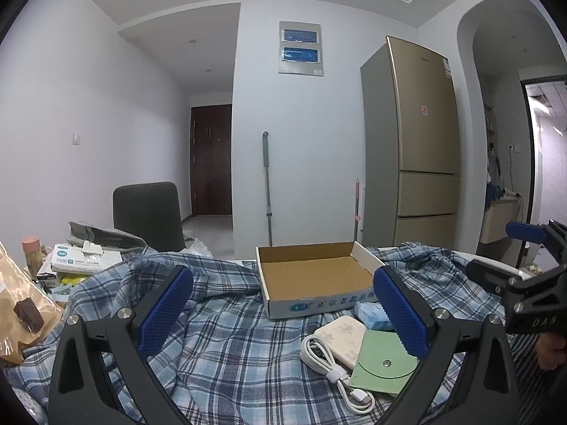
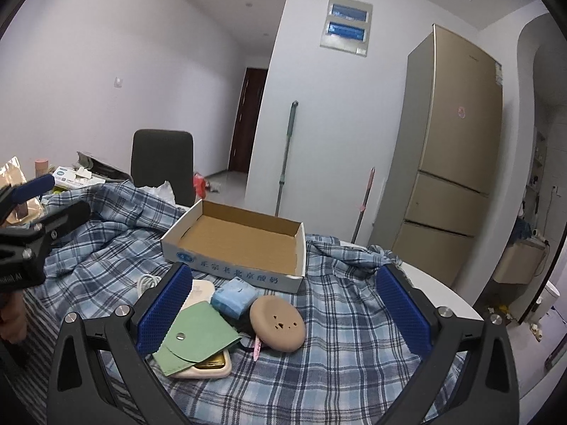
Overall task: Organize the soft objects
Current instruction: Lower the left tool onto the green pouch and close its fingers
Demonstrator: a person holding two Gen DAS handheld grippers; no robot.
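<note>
An open, empty cardboard box (image 1: 315, 276) (image 2: 244, 233) sits on a blue plaid cloth (image 1: 230, 347) (image 2: 336, 347). In front of it lie a blue soft pack (image 2: 234, 297) (image 1: 368, 313), a green felt pouch (image 2: 198, 336) (image 1: 384, 363), a tan round cushion (image 2: 278, 324), a white power bank (image 1: 342, 336) and a white cable (image 1: 336, 372). My left gripper (image 1: 283, 318) is open and empty, just left of these items. My right gripper (image 2: 283, 313) is open and empty, with the pouch, pack and cushion between its fingers.
A dark chair (image 1: 147, 214) stands behind the table. Boxes and a brown paper bag (image 1: 21, 304) crowd the left edge. A gold fridge (image 1: 414, 141), a mop (image 1: 267, 187) and a doorway stand beyond. The white table edge (image 2: 436, 287) shows at right.
</note>
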